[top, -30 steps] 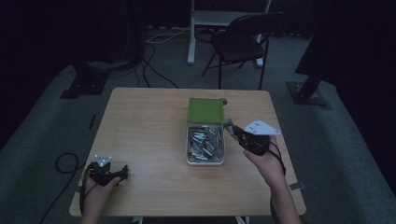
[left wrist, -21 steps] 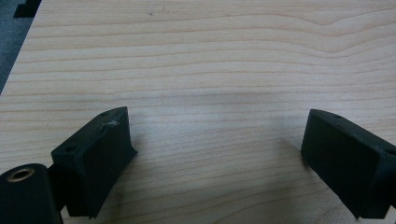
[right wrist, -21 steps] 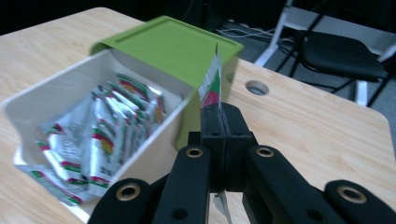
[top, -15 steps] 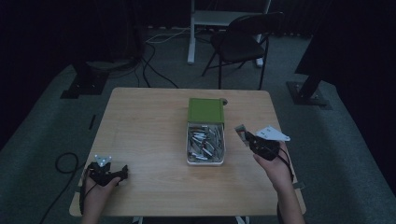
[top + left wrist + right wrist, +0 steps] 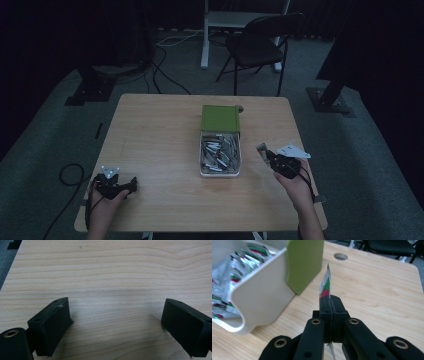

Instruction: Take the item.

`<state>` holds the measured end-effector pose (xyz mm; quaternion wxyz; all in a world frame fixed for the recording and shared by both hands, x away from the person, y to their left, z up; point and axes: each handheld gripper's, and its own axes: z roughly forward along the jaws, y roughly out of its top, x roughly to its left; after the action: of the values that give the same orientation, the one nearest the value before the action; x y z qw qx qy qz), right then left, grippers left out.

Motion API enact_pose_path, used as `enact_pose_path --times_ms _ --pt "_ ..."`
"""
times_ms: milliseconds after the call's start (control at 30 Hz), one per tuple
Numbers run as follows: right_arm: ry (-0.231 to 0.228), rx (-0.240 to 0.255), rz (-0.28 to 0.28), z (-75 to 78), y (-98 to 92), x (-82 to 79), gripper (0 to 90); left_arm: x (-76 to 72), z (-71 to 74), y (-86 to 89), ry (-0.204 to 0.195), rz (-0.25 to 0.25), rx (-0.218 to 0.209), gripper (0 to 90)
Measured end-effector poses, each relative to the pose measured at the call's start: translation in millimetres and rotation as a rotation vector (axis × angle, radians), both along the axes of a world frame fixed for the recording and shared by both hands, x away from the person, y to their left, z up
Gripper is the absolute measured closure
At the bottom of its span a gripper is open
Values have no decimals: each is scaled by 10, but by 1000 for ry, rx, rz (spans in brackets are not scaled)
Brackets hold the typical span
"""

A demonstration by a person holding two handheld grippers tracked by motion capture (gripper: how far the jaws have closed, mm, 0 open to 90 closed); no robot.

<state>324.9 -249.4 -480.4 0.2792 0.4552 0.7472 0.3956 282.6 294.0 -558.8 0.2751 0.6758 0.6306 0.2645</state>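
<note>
Over table (image 5: 374, 290), fingers (image 5: 325, 306) clamping packet (image 5: 325, 285)

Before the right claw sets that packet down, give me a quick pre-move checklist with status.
1. Packet clamped in the right claw: ok, jaws pressed together on its lower edge.
2. Packet clear of the white bin and its green lid: ok, a gap shows beside both.
3. Bare table around the right claw for a drop spot: ok.
4. Left claw out of the way: ok, open over bare wood at the table's near left corner.
5. Packet undamaged: cannot tell, it is seen edge-on.
</note>
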Motion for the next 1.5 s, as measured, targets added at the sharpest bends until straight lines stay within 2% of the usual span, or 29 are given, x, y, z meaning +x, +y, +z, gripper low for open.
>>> enact_pose_path --times_ms 200,267,533,733,1033,1433,1500 --pt "32 -16 -19 -122 -47 6 897 0 0 0 0 0 0 94" --pt "54 -20 -31 -207 -77 16 897 0 0 0 0 0 0 94" --pt "92 -7 -54 -315 -148 49 897 0 0 0 0 0 0 94" --pt "101 10 -77 -361 -195 76 896 0 0 0 0 0 0 94" --pt "104 -3 -106 -381 -275 104 895 0 0 0 0 0 0 94" --pt "125 16 -163 -454 -539 99 887 0 -1 0 -1 0 0 94" --pt "139 34 -170 -483 -572 93 884 0 0 0 0 0 0 94"
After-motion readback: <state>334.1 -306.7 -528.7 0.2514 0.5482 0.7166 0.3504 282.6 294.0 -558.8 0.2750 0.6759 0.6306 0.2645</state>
